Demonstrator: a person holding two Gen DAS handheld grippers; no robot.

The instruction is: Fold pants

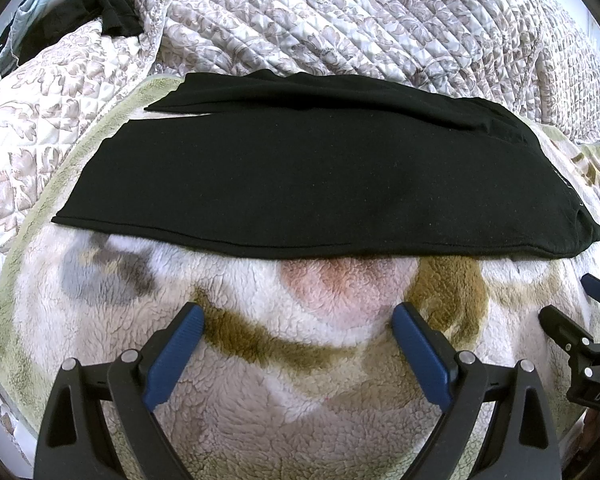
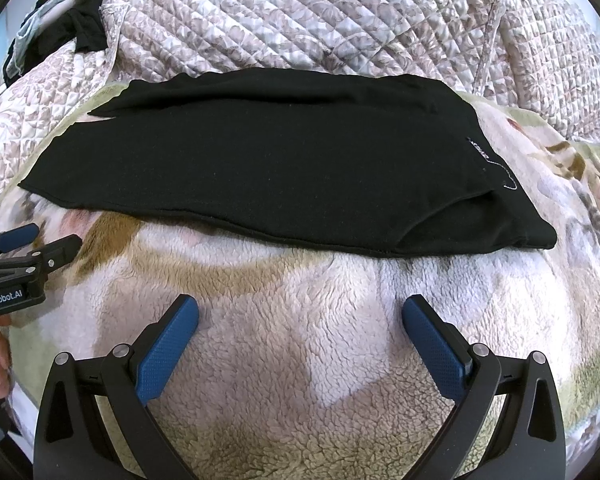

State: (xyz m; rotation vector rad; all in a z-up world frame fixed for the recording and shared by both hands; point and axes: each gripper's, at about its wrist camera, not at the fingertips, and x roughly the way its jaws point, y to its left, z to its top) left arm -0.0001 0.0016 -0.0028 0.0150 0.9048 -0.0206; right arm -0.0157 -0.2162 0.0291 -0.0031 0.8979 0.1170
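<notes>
The black pants [image 1: 308, 176] lie flat on a fleece blanket [image 1: 300, 380], folded lengthwise with one leg on the other, legs to the left and waistband to the right. They also show in the right wrist view [image 2: 268, 160], with a small white label near the waistband. My left gripper [image 1: 298, 316] is open and empty, just in front of the pants' near edge. My right gripper [image 2: 300, 308] is open and empty, also in front of the near edge. Each gripper shows at the side of the other's view.
A quilted floral bedspread [image 1: 360, 20] rises behind the pants. A dark garment and pale cloth [image 1: 80, 12] lie at the far left corner. The patterned fleece blanket [image 2: 300, 360] covers the area under both grippers.
</notes>
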